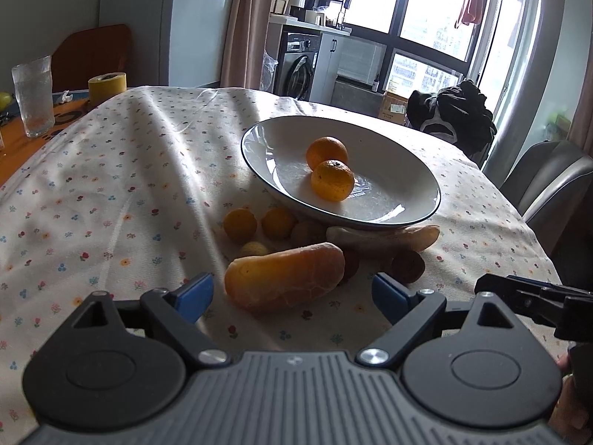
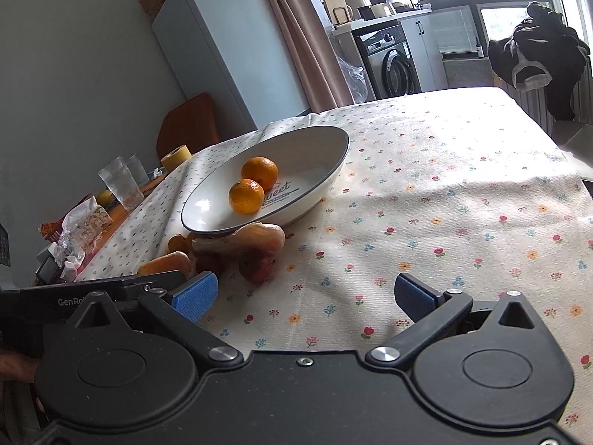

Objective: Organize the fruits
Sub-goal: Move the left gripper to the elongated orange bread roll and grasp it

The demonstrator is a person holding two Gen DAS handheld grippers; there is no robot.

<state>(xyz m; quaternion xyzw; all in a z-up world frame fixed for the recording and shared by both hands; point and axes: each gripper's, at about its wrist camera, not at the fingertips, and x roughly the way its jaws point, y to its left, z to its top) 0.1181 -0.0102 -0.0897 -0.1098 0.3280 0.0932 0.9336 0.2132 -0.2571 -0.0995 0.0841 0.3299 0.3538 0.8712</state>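
The plate hides part of the fruit pile beneath its near rim. Lettering inside the plate is partly covered by two oranges. A hand is cut off at the picture's edge.

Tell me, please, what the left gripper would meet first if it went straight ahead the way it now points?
Most likely the orange bread roll lying on the tablecloth just ahead of the open left gripper. The rimmed plate stands behind it, though depth is hard to judge.
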